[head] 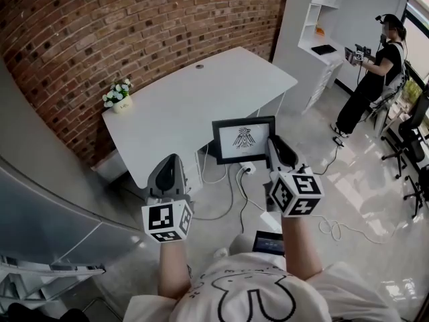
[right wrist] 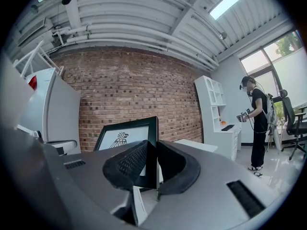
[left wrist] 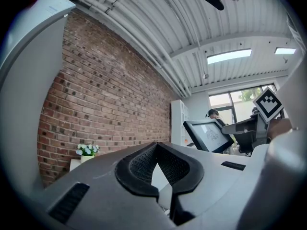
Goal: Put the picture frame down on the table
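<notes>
Grip on the black picture frame with a white sheet and dark emblem (head: 242, 138) came from the right gripper (head: 273, 144) alone. Its jaws were clamped on the frame's right-hand edge and held it upright in the air. The left gripper (head: 172, 161) hung lower and to the left, apart from the frame, with its jaws drawn together on nothing.

We judged that the frame sat level with the near edge of the flat white table (head: 201, 99) and was not yet over it. The step in hand was therefore the carry forward and then the lowering.

- **Swing:** A hold on one edge lets the frame swing, so we would move slowly and keep it vertical.
- **Where to set it:** We would aim for the bare middle of the table, well apart from the small pot of white flowers (head: 118, 94) at the far left corner.
- **Release:** The bottom edge should touch first, and the jaws should part only once the table bore the weight.
- **Left gripper:** It could steady the free left edge.

We could not tell whether the frame had a stand.
</notes>
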Demonstrator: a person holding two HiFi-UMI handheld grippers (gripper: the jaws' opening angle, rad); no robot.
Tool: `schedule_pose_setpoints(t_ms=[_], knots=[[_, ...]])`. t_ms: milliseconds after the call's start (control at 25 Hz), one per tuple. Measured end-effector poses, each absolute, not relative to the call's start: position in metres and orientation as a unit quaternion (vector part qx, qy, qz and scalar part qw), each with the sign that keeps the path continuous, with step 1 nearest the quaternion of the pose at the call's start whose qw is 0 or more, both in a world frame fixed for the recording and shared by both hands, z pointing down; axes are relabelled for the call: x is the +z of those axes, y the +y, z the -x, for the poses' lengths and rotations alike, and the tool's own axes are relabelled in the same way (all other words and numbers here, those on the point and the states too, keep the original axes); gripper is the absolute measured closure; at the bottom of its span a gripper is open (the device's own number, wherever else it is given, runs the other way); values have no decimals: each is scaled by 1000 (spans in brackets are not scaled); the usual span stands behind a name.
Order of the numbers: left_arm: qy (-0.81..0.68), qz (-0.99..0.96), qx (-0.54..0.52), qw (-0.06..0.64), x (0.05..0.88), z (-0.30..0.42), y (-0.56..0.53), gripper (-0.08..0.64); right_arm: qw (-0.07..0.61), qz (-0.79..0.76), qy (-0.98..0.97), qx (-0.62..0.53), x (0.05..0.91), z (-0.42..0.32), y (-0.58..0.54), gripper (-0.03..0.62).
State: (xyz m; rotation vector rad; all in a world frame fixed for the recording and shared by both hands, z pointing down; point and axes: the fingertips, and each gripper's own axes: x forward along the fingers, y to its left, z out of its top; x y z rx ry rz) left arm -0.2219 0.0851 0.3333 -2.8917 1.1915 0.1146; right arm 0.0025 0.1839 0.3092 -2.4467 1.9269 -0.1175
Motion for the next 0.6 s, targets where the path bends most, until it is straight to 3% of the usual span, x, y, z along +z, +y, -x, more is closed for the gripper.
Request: schedule_pose_setpoints(t_ms=[600], knots=[[394, 919, 26, 5, 345, 196, 41, 548, 23, 774, 631, -46, 321, -30, 134, 525]])
